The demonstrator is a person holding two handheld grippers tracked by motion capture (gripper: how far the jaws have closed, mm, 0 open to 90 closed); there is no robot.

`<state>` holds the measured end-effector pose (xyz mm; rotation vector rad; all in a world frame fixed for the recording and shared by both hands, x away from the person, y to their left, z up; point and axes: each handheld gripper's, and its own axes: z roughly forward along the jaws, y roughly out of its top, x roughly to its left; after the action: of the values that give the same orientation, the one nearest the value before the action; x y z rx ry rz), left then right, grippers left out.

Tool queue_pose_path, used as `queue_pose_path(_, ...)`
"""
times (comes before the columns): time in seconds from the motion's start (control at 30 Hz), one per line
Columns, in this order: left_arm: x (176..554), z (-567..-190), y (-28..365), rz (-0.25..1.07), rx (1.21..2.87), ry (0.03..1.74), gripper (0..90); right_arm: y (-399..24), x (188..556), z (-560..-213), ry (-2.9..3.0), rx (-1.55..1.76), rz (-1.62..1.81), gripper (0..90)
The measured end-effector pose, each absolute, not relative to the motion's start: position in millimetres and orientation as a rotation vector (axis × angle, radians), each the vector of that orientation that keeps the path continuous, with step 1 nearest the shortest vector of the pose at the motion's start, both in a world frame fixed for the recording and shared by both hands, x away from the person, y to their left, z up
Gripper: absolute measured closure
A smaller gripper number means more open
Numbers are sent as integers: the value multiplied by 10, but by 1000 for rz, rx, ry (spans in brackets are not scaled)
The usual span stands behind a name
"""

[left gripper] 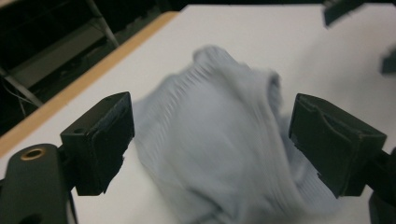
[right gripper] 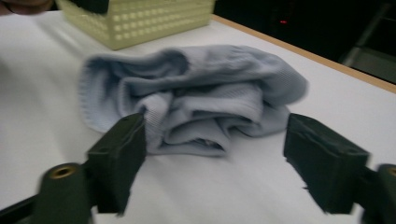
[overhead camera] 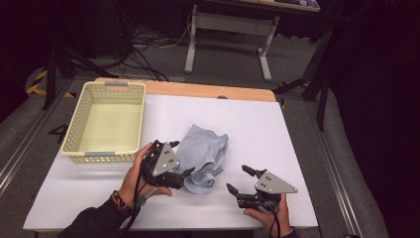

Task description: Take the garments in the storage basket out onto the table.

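A: Left claw (overhead camera: 184,174) standing released, jaws wide, touching the near-left edge of the light blue cloth (overhead camera: 203,153). Not pressing on it yet.

B: Right claw (overhead camera: 237,181) also released, hovering near, apart from the cloth's right side.

A: Cloth lying crumpled in the middle of the table (overhead camera: 277,148), basket (overhead camera: 106,124) waiting just beside, to the left.

B: Possibly risking a thin pinch: catching only one loose fold, then letting the rest slip and fall short of the basket.
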<state>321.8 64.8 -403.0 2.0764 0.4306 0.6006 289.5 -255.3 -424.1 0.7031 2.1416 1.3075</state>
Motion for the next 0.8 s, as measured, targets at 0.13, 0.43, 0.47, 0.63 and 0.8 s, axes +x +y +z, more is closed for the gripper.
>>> queue_pose_path(0.13, 3102, -4233, 655, 548, 2143, 434, 141, -2362, 3061, -4121, 2145, 680, 1281, 275)
queue_pose_path(0.43, 3138, -4535, 488, 447, 2121, 558, 180, -1960, 3512, -4019, 2210, 737, 1270, 225)
queue_pose_path(0.47, 3156, -4553, 484, 429, 2106, 582, 207, -1921, 3538, -4054, 2223, 729, 1245, 226)
queue_pose_path(0.63, 3203, -4637, 473, 389, 2114, 616, 431, -1880, 3595, -4281, 2270, 769, 1171, 375)
queue_pose_path(0.8, 3271, -4636, 539, 359, 2090, 647, 725, -1971, 3593, -4331, 2276, 774, 1190, 613)
